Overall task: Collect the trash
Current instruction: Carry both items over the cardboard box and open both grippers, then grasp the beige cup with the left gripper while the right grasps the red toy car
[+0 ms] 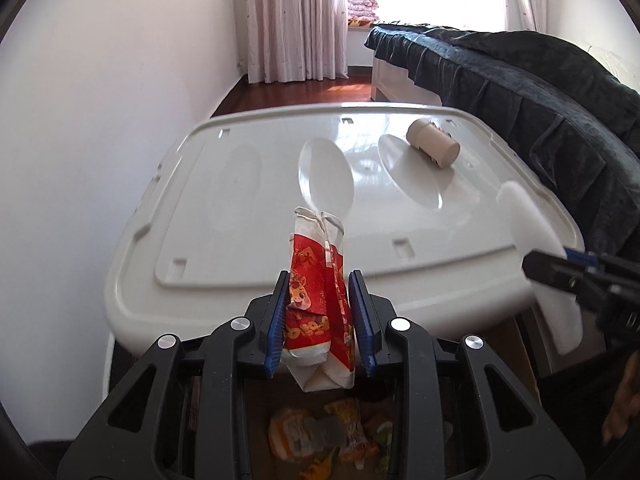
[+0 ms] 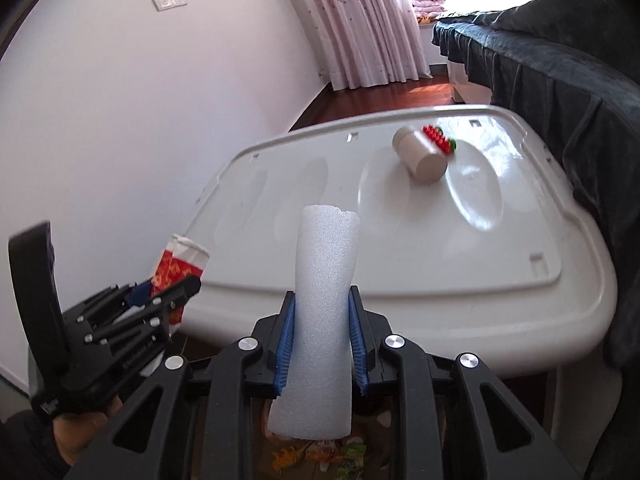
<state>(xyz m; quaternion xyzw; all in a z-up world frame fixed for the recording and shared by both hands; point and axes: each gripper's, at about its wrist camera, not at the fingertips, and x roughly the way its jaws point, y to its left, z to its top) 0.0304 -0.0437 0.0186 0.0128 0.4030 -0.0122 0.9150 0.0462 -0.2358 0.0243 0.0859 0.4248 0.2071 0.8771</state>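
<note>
My left gripper point(image 1: 320, 280) is shut on a red and white wrapper point(image 1: 318, 300) and holds it upright off the near edge of the white table point(image 1: 256, 208). My right gripper point(image 2: 322, 300) is shut on a white foam tube point(image 2: 320, 304), also upright off the near edge. Each gripper shows in the other's view: the left one point(image 2: 176, 288) with the wrapper point(image 2: 178, 264), the right one point(image 1: 560, 268) with the foam point(image 1: 536, 256). A beige cup point(image 1: 433, 142) lies on its side at the table's far right, also in the right wrist view point(image 2: 420, 153). Below both grippers lies a box with colourful wrappers point(image 1: 320, 436).
A red and green toy piece point(image 2: 440, 141) lies behind the cup. A bed with a dark cover point(image 1: 540, 80) runs along the table's right side. A white wall point(image 1: 80, 140) is on the left. Curtains point(image 1: 296, 20) hang at the far end.
</note>
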